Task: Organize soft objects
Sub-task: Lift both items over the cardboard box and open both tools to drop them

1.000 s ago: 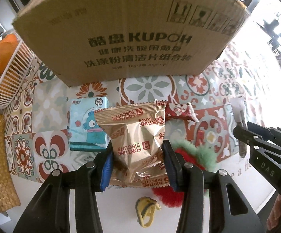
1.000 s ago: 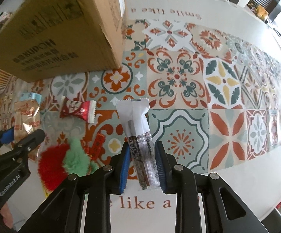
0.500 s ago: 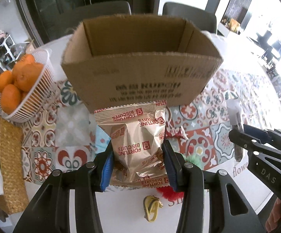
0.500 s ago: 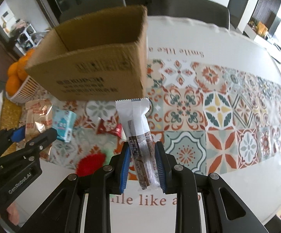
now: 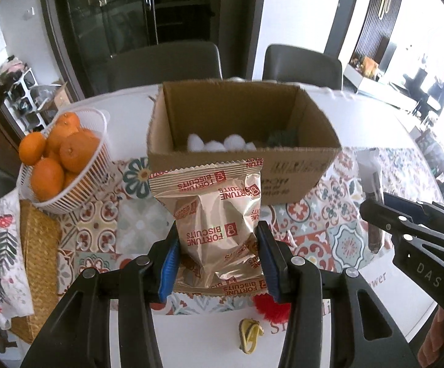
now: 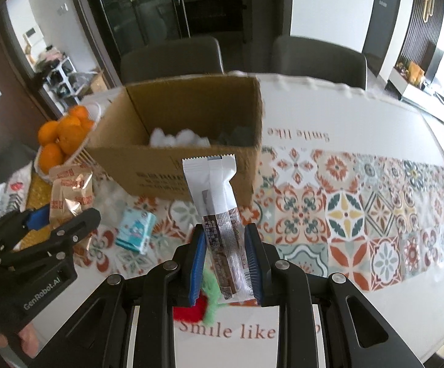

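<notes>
Well, tiled tablecloth point(image 6: 344, 214), dining rm chairs point(image 6: 173, 55).

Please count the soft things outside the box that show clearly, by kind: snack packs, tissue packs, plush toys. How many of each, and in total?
Snack packs: 2, the biscuit bag in the left gripper and the bar in the right gripper
Tissue packs: 1, on the table
Plush toys: 1, red and green, on the table
Total: 4
</notes>
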`<state>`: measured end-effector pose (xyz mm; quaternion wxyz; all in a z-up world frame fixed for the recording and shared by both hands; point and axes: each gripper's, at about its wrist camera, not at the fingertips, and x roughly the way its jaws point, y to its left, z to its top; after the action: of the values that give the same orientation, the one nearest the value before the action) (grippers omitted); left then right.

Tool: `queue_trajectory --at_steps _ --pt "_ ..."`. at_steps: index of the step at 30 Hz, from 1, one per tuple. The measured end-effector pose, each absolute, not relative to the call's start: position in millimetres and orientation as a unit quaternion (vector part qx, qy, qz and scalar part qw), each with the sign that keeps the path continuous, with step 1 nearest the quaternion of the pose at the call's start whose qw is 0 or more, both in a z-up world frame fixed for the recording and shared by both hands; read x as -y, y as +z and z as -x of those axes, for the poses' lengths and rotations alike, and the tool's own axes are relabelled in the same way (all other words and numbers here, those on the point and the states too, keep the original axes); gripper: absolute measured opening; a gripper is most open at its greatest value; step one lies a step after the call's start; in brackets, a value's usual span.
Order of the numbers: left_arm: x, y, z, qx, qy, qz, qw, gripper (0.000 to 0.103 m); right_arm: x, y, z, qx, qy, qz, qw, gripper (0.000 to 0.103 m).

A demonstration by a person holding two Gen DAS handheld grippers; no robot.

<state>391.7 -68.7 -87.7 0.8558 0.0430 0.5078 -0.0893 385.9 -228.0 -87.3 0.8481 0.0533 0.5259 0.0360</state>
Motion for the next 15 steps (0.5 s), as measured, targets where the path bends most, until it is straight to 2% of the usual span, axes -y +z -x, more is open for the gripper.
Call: queue_trajectory --at_steps 15 --pt "60.6 -31.8 -407.3 -0.457 -0.091 -0.036 0.884 0.046 220.8 -40.4 -406.9 -0.475 0.065 -0.073 0.875 0.027"
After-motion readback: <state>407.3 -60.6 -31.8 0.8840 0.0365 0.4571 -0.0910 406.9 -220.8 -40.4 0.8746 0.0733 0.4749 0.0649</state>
